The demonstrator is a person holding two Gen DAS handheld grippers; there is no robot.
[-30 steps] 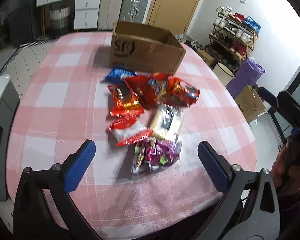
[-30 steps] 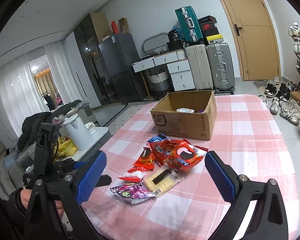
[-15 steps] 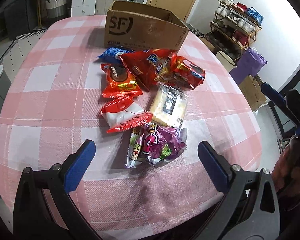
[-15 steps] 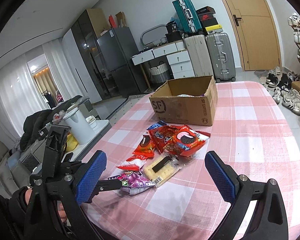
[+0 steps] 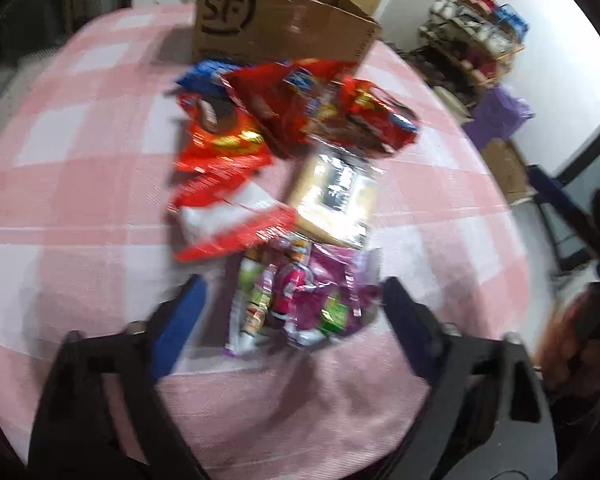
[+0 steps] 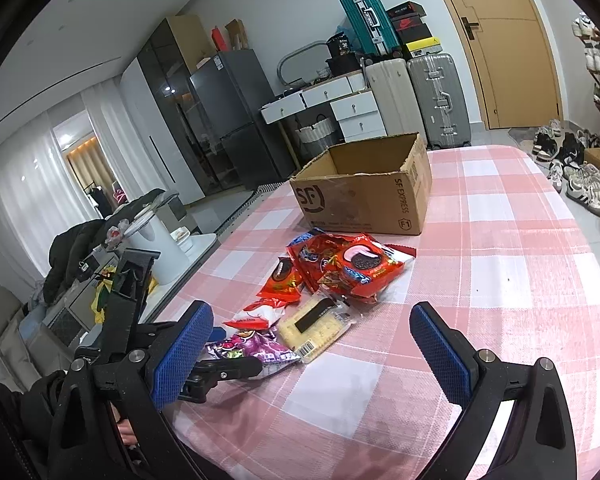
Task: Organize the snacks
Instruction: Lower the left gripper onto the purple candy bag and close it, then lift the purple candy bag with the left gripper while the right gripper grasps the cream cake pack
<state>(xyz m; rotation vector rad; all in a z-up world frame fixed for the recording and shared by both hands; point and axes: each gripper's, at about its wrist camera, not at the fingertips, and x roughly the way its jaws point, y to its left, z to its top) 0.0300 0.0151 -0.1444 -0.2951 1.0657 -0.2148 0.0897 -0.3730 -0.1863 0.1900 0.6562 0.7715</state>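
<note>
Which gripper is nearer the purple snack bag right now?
Left. The left gripper straddles the purple snack bag, jaws closing around it. The right gripper hangs open off to its side.

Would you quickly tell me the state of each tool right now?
Left tool: closing around the purple snack bag, not gripping yet.
Right tool: open, holding nothing.

A lived-in home, in a combined dining and entrance area: a desk covered with a pink-and-white checked cloth (image 6: 520, 264) stands near a tan wooden door (image 6: 508, 52) and a wooden shoe rack (image 5: 472, 28), with loose sneakers (image 6: 584, 184) on the floor. Along the far wall stand a dark grey refrigerator (image 6: 236, 112), white drawer units (image 6: 356, 112), and upright silver and cream hard-shell suitcases (image 6: 436, 96). White curtains (image 6: 28, 184) hang at the left.
</note>
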